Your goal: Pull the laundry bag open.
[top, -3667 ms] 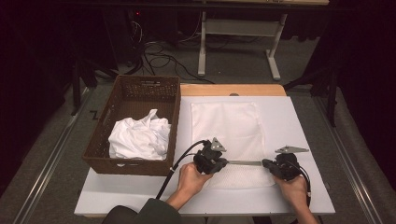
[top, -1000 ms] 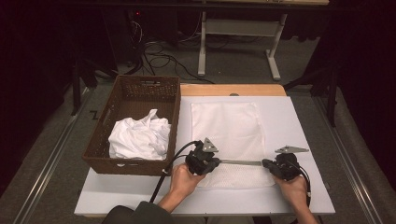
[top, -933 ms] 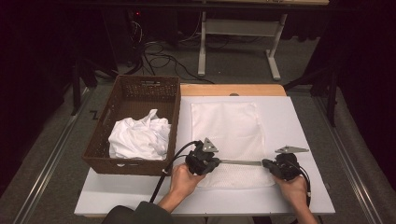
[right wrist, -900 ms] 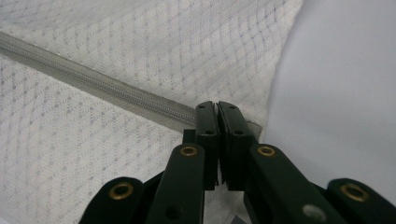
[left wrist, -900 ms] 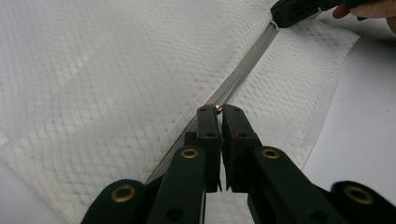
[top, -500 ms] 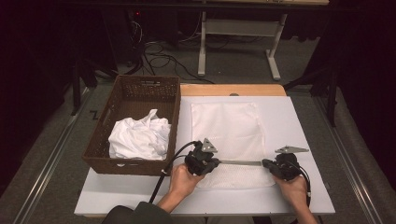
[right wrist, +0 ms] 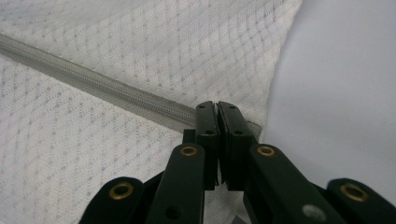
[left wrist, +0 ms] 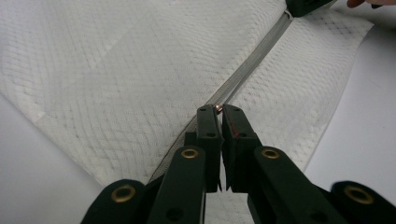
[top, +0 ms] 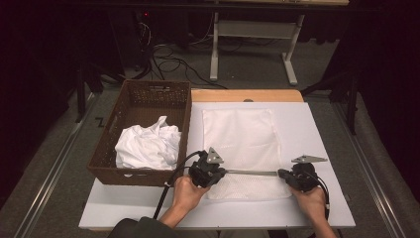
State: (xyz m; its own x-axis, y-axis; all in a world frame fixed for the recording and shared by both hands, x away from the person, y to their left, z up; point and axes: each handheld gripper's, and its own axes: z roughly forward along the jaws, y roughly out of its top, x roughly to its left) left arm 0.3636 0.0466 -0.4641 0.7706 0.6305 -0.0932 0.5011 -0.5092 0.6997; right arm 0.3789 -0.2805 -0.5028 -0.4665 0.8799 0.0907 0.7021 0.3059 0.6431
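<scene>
Left tongs [left wrist: 215, 111] clench the zipper pull [left wrist: 218, 108] of the mesh bag [top: 242, 148]; right tongs [right wrist: 216, 108] clench the zipper's [right wrist: 93, 86] far end. The zipper runs straight between them, so the left hand is nearer the pull.

The mesh bag [top: 242, 148] is white with a fine diamond-grid weave, crossed by a grey zipper [left wrist: 252, 70] whose pull [left wrist: 218, 108] shows a coppery glint. The basket [top: 183, 119] is dark brown wicker and holds white cloth [top: 146, 146]. The grippers' black jaws carry brass-coloured rivets, and the table [top: 317, 129] is plain white.
</scene>
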